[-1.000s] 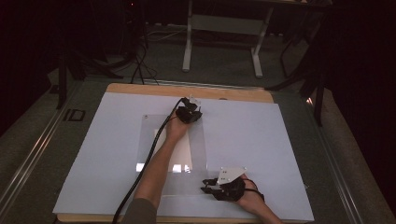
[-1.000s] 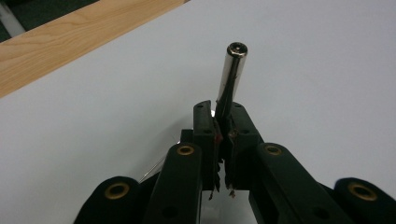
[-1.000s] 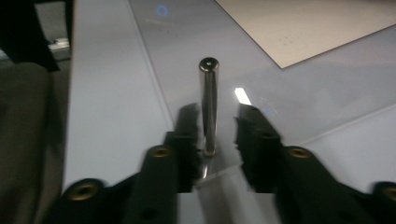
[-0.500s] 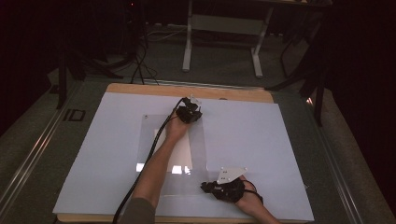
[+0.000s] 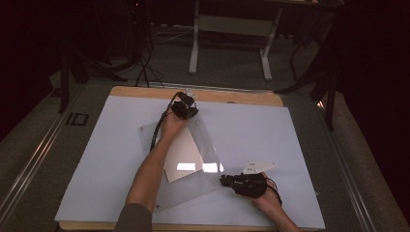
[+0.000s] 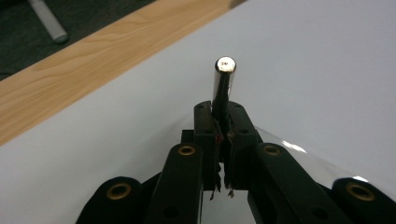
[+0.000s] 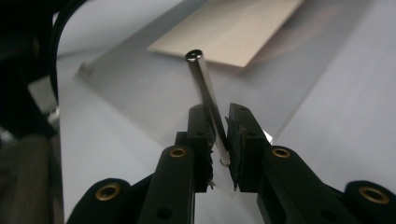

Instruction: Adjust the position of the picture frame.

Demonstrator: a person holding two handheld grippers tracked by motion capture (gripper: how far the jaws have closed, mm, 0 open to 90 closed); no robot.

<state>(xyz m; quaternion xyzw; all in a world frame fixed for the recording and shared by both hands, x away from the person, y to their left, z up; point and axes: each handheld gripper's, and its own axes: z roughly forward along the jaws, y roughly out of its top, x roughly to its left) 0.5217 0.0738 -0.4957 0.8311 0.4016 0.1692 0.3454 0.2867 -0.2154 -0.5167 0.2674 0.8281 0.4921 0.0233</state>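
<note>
**Two grippers, one clear sheet tilted between them**

Two hand-held grippers work a wide white table covering [image 5: 121, 159] on a wooden table [image 5: 145, 92]. From the high view, a large clear acrylic sheet [image 5: 212, 145] lies slanted across the middle of that covering, with a pale cream paper sheet [image 5: 181, 154] under or inside it. A small white triangular card [image 5: 258, 166] lies just beside the right gripper.

The left gripper [image 5: 185, 110] sits at the sheet's far corner, a bare forearm [image 5: 150, 169] stretching up to it from the bottom edge. The right gripper [image 5: 227, 181] is at the near right corner.

Up close, the gripper views give what the high view cannot. In the left gripper view, the left gripper [image 6: 223, 123] has its jaws pressed fully together on a short shiny metal pin [image 6: 223, 79] that stands up from between them, with the clear sheet's edge gleaming to the right. In the right gripper view, the right gripper [image 7: 223, 135] has a thin metal rod [image 7: 205, 93] leaning between its jaws; they have just eased apart a little, and a narrow gap shows on the rod's right side, so the hold looks loose. Beyond it lie the clear sheet [image 7: 154, 93] and the cream paper [image 7: 233, 28].
</note>
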